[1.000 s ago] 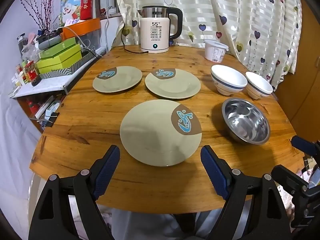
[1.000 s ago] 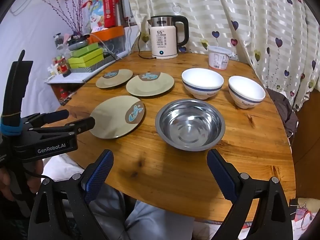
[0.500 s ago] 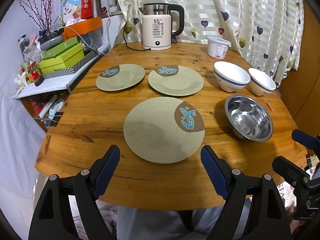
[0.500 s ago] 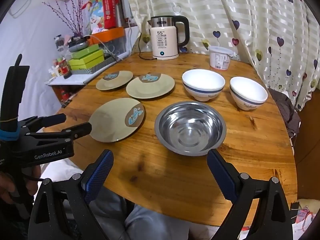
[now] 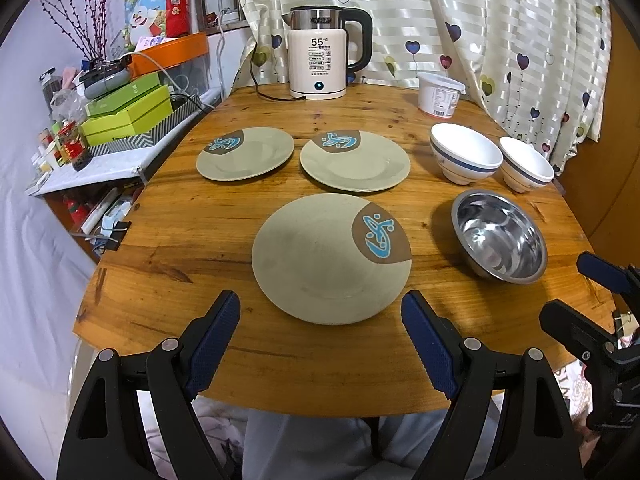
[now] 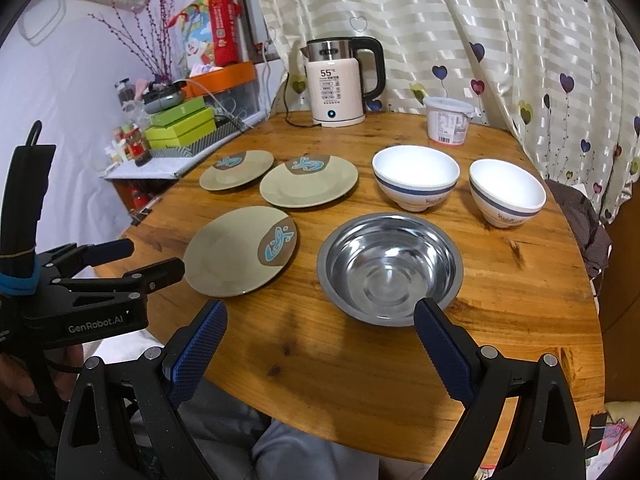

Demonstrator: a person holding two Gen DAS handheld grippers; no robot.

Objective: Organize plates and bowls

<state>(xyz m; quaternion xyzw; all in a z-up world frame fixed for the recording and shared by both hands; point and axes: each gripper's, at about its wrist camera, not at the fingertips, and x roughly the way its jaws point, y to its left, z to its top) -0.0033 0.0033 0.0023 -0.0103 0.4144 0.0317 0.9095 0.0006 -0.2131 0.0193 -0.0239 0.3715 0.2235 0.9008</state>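
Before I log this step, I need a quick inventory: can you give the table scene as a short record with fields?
plates: three, apart, unstacked; nearest plate, two farther
bowls: steel bowl, two white bowls, all upright, empty
other items: kettle, lidded tub
left gripper: open, before nearest plate, holding nothing
right gripper: open, before steel bowl, holding nothing
table: round, wooden

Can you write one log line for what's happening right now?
left gripper: open, facing near plate | right gripper: open, facing steel bowl | nothing stacked yet
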